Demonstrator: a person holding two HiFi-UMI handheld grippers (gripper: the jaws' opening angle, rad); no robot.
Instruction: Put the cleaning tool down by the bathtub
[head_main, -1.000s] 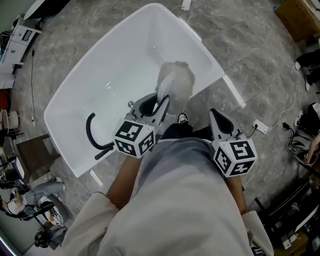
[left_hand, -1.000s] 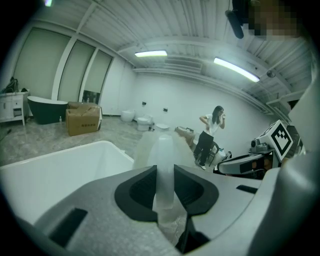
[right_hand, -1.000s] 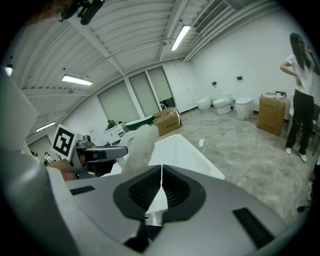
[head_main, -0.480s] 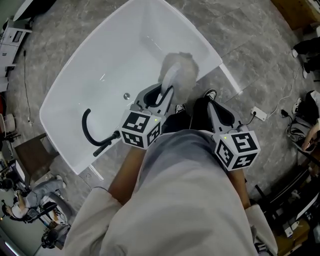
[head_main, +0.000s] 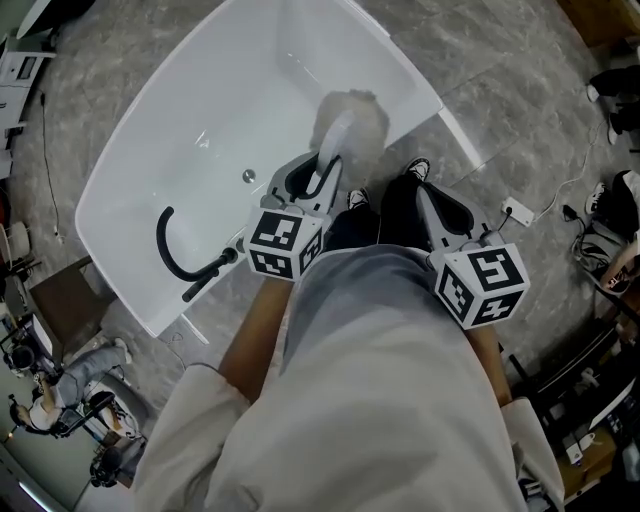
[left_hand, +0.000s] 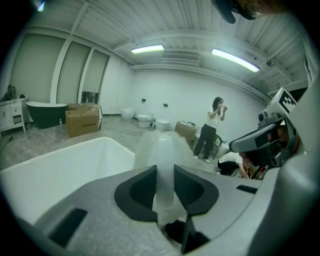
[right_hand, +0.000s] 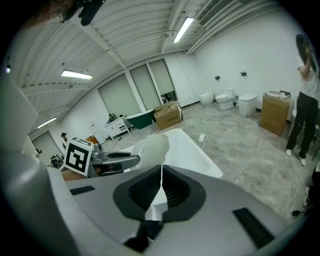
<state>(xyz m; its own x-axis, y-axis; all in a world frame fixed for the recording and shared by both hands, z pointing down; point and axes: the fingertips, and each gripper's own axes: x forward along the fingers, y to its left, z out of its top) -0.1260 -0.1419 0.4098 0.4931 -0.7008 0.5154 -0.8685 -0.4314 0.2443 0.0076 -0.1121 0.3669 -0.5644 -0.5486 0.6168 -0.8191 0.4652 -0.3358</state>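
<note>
A white bathtub stands on the grey marble floor, seen from above in the head view. My left gripper is shut on the pale handle of the cleaning tool. The tool's fluffy white head hangs over the tub's near rim. It also shows ahead of the jaws as a blurred tuft, and in the right gripper view. My right gripper is beside the left one, outside the tub above the floor, with its jaws shut on nothing.
A black curved hose and a drain lie in the tub. My shoes stand by its rim. A power strip with cables lies on the floor at right. A person stands beyond the tub, near cardboard boxes.
The left gripper has carried the tool a little from over the tub's inside toward its near rim. The right gripper has stayed alongside, still shut.
</note>
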